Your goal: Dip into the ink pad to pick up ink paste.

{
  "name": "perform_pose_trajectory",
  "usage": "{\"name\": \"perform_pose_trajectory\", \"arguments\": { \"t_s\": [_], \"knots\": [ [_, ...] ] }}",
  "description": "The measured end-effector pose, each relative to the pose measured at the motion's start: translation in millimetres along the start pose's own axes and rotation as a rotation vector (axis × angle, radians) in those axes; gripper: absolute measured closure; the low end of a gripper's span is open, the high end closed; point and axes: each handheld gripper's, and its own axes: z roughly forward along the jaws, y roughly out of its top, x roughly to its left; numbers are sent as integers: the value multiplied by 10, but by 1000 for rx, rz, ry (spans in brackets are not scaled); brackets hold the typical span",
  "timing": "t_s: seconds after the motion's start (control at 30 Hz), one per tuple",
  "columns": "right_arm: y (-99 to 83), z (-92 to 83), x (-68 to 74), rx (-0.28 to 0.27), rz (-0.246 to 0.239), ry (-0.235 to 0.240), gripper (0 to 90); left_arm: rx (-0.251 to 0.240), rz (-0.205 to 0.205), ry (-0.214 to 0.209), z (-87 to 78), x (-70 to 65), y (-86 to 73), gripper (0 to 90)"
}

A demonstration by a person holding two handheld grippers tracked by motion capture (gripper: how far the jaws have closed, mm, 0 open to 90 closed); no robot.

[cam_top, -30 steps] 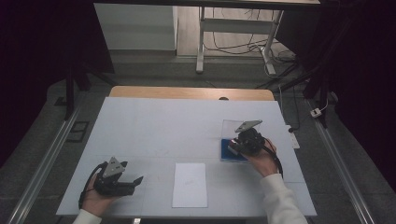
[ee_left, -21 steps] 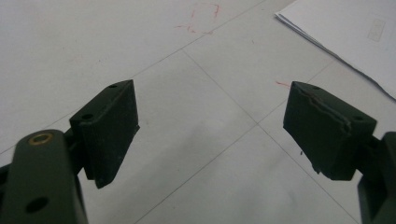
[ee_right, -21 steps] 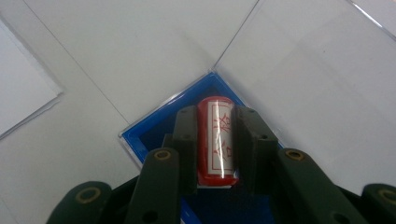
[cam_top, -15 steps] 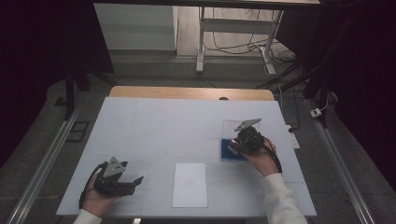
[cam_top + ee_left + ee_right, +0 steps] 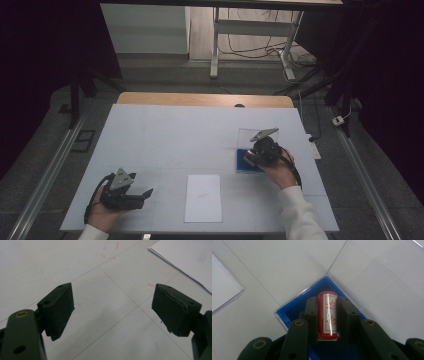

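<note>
1. Your right gripper [image 5: 327, 315] has its two black jaws closed on a red stamp [image 5: 328, 315]; the pads press on both long sides of it.
2. The stamp is a small block with rounded ends, made of glossy red plastic. Its top carries a white label with red characters and a thin red frame.
3. The stamp is over a blue ink pad [image 5: 294, 310], a flat square tray with a clear plastic rim and an open transparent lid [image 5: 382, 282] behind it.
4. In the high view, the pad [image 5: 243, 162] lies on the right part of the white table [image 5: 175, 135].
5. Your left gripper [image 5: 112, 307] is wide open and holds nothing; under it is the matte tabletop with thin lines.
6. A white paper sheet [image 5: 203, 198] lies flat between your hands.
</note>
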Motion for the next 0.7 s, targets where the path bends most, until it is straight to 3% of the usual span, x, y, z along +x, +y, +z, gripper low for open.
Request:
{"name": "perform_pose_trajectory", "arguments": {
  "t_s": [0.7],
  "knots": [
    [-47,8,-5,-27,14,5,706,0,1,1,-4,-1,1,181]
  ]
}}
